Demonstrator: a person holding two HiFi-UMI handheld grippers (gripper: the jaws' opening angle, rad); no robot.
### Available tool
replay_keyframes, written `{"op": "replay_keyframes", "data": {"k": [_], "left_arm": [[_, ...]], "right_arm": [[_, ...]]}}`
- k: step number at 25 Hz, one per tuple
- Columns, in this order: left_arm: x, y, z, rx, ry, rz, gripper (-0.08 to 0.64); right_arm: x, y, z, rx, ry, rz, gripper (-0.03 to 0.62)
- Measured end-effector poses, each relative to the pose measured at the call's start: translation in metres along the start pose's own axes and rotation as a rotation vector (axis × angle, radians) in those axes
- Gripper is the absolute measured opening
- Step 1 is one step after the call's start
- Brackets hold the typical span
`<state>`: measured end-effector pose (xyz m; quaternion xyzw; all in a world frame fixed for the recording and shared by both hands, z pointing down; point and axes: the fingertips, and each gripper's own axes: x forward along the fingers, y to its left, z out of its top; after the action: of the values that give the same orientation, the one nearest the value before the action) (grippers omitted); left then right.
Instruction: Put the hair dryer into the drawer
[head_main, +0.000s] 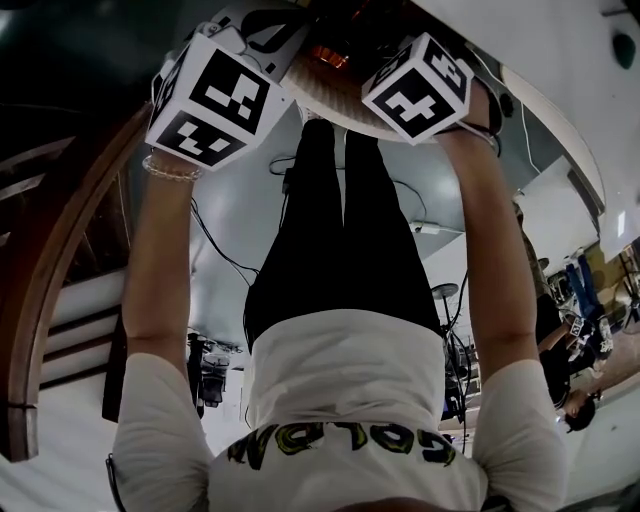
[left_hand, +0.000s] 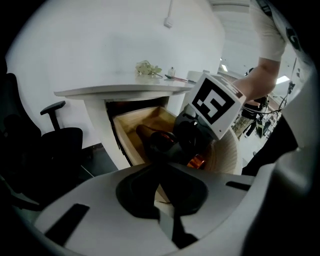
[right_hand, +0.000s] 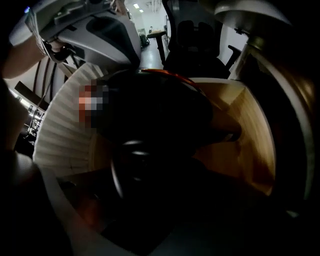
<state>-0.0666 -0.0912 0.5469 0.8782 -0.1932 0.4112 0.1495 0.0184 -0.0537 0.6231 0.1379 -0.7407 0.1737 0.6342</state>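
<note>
The hair dryer (left_hand: 159, 142) was black with a copper-orange ring. The drawer (left_hand: 131, 122) was pale wood with a white ribbed front. The desk (left_hand: 120, 91) was white, and the marker cubes (head_main: 215, 95) were white with black squares.

Drawer (left_hand: 131, 131): inner walls pale bare wood, matt; front white, finely ribbed. Hair dryer (left_hand: 160, 142): black plastic, glossy, with a shiny copper-coloured metallic ring (left_hand: 197, 161). Marker cube (left_hand: 214, 104): smooth matt faces, black-on-white print. Tabletop (left_hand: 120, 90): white, smooth, matt. Shirt (head_main: 350, 380): white cloth
</note>
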Motion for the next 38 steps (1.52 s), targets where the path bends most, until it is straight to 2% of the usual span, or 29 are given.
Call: {"op": "replay_keyframes", "data": {"k": [3, 8, 12, 18, 22, 29, 38], "left_arm": [[0.002, 0.0, 0.001, 0.015, 0.001, 0.001, 0.011], [0.003, 0.003, 0.0, 0.001, -0.009, 0.007, 0.011], [-0.001, 0.003, 0.001, -0.007, -0.019, 0.021, 0.011], [-0.011, 0.0, 0.004, -0.009, -0.035, 0.039, 0.011], [-0.016, 0.0, 0.007, -0.021, -0.046, 0.057, 0.011], [-0.039, -0.005, 0.009, -0.06, -0.061, 0.084, 0.011], [-0.078, -0.025, 0.04, -0.186, -0.165, 0.162, 0.011]], "right_arm": [[0.011, -0.003, 0.002, -0.016, 0.032, -0.029, 0.239], [0.023, -0.011, 0.003, -0.033, 0.09, -0.085, 0.241], [0.031, -0.017, -0.002, -0.068, 0.175, -0.138, 0.242], [0.038, -0.022, -0.005, -0.104, 0.234, -0.21, 0.245], [0.044, -0.024, -0.006, -0.106, 0.262, -0.218, 0.255], [0.033, -0.021, 0.004, -0.086, 0.199, -0.201, 0.281], [-0.039, -0.011, -0.001, -0.023, 0.003, -0.179, 0.259]]}}
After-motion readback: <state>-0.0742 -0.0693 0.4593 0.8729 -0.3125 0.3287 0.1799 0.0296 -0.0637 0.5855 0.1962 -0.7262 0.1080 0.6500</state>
